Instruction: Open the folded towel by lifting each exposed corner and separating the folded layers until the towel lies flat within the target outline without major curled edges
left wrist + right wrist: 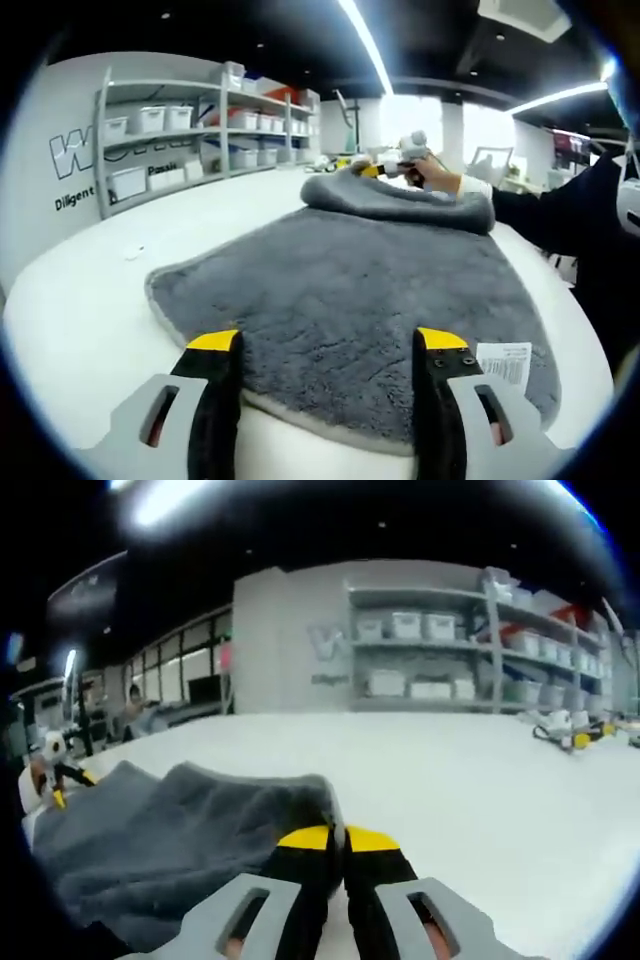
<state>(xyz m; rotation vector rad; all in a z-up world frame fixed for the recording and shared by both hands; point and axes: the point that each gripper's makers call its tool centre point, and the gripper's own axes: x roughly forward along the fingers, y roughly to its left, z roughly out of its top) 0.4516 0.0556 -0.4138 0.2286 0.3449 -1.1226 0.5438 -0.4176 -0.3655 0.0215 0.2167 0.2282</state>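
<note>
A grey fluffy towel [340,290] lies spread on the white table [90,300], its far edge folded back into a raised roll [400,200]. My left gripper [327,345] stands open over the towel's near edge, one jaw on each side, with nothing pinched. A white label [503,362] sticks out at the near right corner. At the far edge a person's hand holds my right gripper [392,166] against the roll. In the right gripper view, that gripper [335,837] is shut on the towel's [170,830] lifted fold, and the left gripper [50,770] shows small at the far left.
Shelving with white bins [180,130] stands against the wall behind the table. A small yellow and black tool [565,735] lies far off on the table [480,780]. A person's dark sleeve [560,210] reaches in from the right.
</note>
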